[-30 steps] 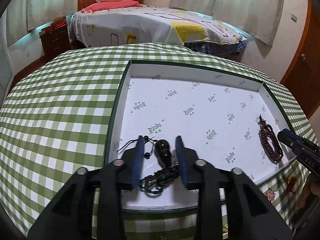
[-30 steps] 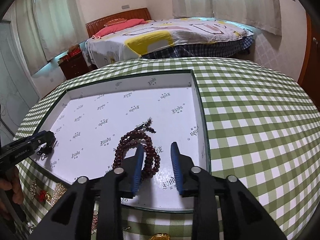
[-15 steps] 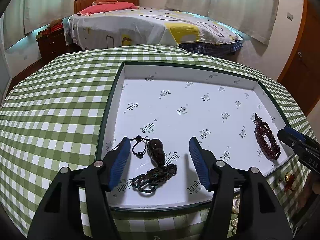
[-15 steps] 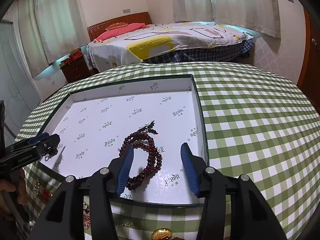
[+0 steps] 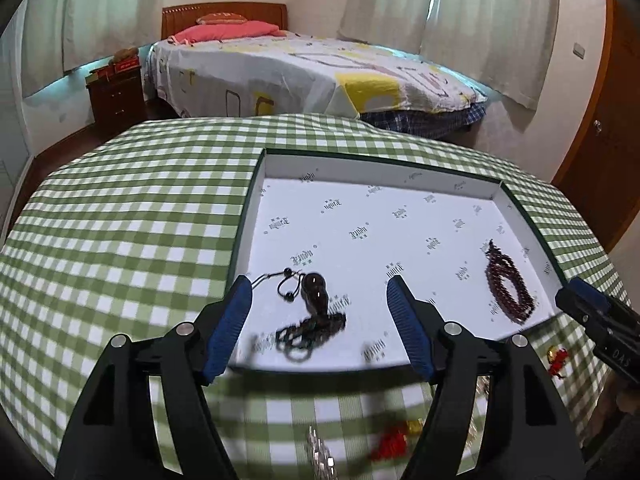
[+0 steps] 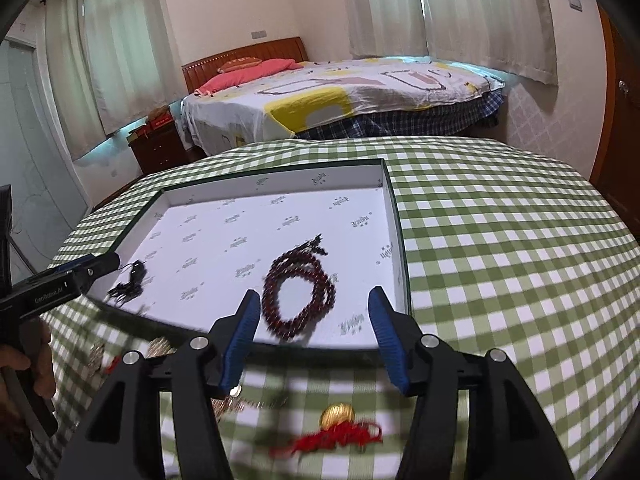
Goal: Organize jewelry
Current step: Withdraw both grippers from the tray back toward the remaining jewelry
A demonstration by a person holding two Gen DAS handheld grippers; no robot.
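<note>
A shallow white box point(image 5: 372, 188) point(image 6: 276, 178) with dark green edges lies on the checked table. Near its front left corner lies a dark gourd pendant point(image 5: 315, 290) on a black cord with a tassel, seen as a small dark heap point(image 6: 130, 280) in the right wrist view. My left gripper point(image 5: 318, 300) hangs above it, jaws opening, touching nothing. A string of dark red beads point(image 6: 298, 296) point(image 5: 508, 284) lies coiled near the front right corner. My right gripper point(image 6: 314, 312) is above it, jaws opening, pads clear of the beads.
More jewelry lies on the green checked cloth in front of the box: a gold piece with a red tassel point(image 6: 340, 426), a red ornament point(image 5: 390, 442), gold bits point(image 6: 160, 348) and a silver chain point(image 5: 320, 454). A bed point(image 5: 304, 76) stands behind the table.
Both grippers let go of their pieces, opened wide, and pulled back and up from the box. The pendant and the beads stay in the box.
</note>
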